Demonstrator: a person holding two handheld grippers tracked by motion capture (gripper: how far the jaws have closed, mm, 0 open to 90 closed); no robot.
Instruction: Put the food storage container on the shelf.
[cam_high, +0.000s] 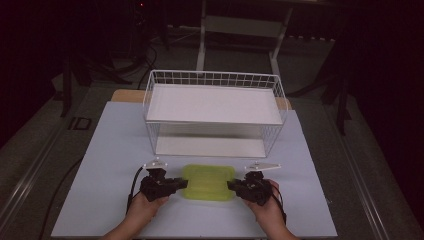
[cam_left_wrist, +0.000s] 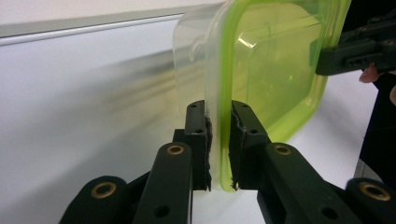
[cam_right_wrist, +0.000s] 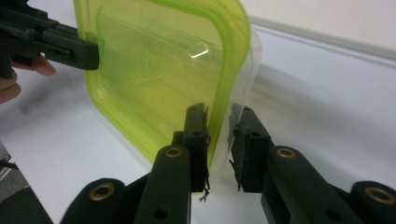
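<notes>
Item: green-lidded container (cam_high: 208, 182), lay on white table (cam_high: 100, 165) at 6 o'clock of wire basket (cam_high: 215, 112), pinched at 9 o'clock by left gripper (cam_high: 179, 184), right gripper (cam_high: 235, 186) clamping 3 o'clock edge.

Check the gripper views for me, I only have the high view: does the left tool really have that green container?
Observer: Yes. The left tool is shut on the container at its rim, pressing the green lid from one side and the clear base from the other.
Operator: Right side?
Observer: The right tool straddles the opposite rim. One jaw sits on the lid; I can't tell whether the other touches the base.
Operator: Anything inside?
Observer: Nothing shows through the lid; it looks empty.
</notes>
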